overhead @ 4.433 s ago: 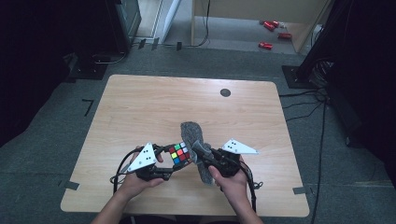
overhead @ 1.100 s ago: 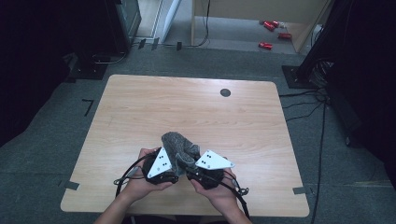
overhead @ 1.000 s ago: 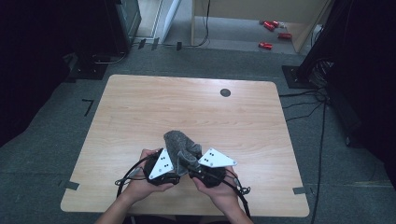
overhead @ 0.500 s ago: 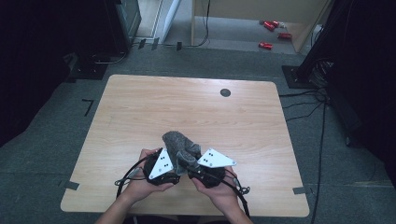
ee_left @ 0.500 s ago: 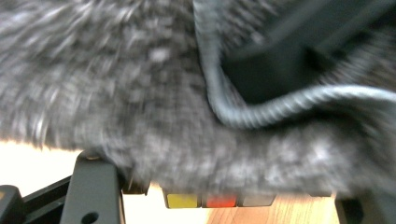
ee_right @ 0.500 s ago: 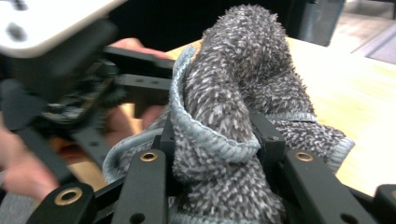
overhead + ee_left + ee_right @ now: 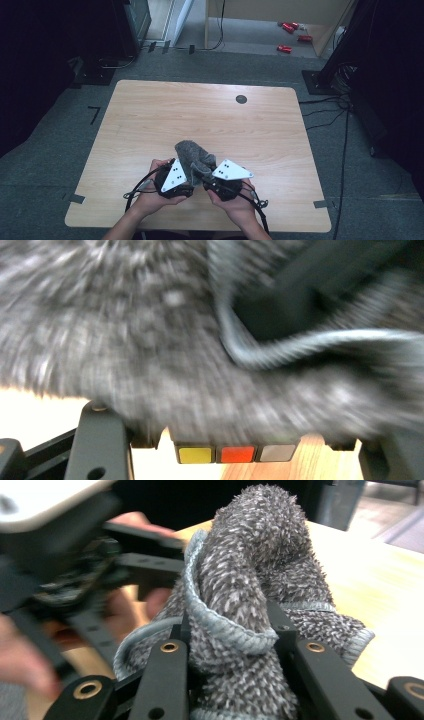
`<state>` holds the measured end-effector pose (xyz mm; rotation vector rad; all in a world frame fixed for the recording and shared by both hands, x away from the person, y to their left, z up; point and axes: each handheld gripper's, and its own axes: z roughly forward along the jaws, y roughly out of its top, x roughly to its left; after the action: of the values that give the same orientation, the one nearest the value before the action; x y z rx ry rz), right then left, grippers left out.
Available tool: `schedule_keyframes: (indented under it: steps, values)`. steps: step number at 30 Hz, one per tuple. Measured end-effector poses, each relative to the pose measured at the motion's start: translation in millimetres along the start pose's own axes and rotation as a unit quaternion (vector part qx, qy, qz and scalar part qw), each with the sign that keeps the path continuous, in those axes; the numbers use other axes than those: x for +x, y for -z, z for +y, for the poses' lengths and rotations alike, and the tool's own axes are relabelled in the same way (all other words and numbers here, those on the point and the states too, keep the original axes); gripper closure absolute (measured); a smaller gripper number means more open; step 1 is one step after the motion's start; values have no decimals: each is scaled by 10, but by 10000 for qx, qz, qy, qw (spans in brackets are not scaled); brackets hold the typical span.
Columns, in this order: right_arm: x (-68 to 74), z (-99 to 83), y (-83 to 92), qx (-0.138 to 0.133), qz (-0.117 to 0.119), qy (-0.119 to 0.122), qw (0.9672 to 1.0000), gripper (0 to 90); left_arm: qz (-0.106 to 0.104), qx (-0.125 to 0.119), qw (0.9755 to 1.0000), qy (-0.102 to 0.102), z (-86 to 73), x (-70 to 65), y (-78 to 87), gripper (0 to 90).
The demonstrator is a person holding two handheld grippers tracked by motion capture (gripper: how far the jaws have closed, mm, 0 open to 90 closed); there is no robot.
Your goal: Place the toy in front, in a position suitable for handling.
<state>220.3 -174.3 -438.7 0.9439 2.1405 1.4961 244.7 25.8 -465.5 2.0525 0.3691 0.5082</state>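
Observation:
A grey fluffy cloth [image 7: 191,154] is bunched between my two grippers near the table's front edge. My right gripper [image 7: 207,179] is shut on the cloth [image 7: 250,580]; its jaws have just been closing, and the cloth bulges up between them. My left gripper [image 7: 182,182] is shut on a colour cube [image 7: 235,454]. Of the cube, one row of yellow, orange-red and pale stickers shows under the cloth [image 7: 150,340] draped over it. The left gripper [image 7: 95,570] appears blurred just beyond the cloth in the right gripper view.
The wooden table [image 7: 200,115] stretches bare beyond the hands, with a small black round cap [image 7: 241,99] near its far edge. Red objects [image 7: 292,27] lie on the floor behind. Cables [image 7: 345,105] run along the floor at the right.
Since the earliest frame the grippers have come together and the cloth now covers the cube that showed between them. Over the last second the hands have stayed put.

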Motion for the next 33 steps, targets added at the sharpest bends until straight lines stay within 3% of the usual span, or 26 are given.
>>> schedule_keyframes:
  steps: [3, 7, 12, 14, 16, 18, 20, 22, 24, 27, 29, 30, 33]
  values:
    - [-86, -16, 33, 6, -184, -159, 9997, 716, 87, -1, 9999, 79, -4, 39, 10, 350]
    - [10, 3, 19, 48, 1, -38, 10000, 718, 133, -8, 9996, 248, -25, 101, 29, 350]
    - [148, 9, -31, 50, 154, 180, 9997, 716, -1, 10, 10000, 45, -12, -14, -23, 350]
    - [90, 3, -22, 17, 114, 120, 9999, 714, -41, 5, 10000, 14, -6, -14, -26, 350]
    - [3, -8, 8, 5, -75, -8, 10000, 714, -15, -10, 10000, 20, -4, 8, -10, 350]
    - [-80, -19, 39, -15, -212, -193, 9996, 714, 49, -48, 9999, 101, -7, 55, 17, 350]
    - [-99, -18, 54, -22, -226, -227, 9995, 714, 89, -85, 9998, 181, -15, 92, 40, 351]
    - [-41, -1, 42, -19, -123, -165, 9998, 714, 109, -82, 9997, 178, -21, 99, 43, 351]
    - [61, 9, 5, -6, 130, -49, 9999, 714, 92, -34, 9999, 120, -24, 74, 22, 350]
    - [155, 2, -39, 48, 226, 60, 9997, 713, 18, 6, 10000, 32, -28, 14, -20, 350]
    - [79, -5, -26, 13, 293, -153, 9995, 712, -14, -21, 10000, 10, -17, -2, -22, 351]
    - [-31, -18, 10, -78, 104, -348, 9993, 713, -18, -34, 10000, -14, -10, -5, -15, 351]
    - [-115, -25, 46, -81, -92, -461, 9989, 713, 38, -67, 10000, 41, -7, 42, 19, 351]
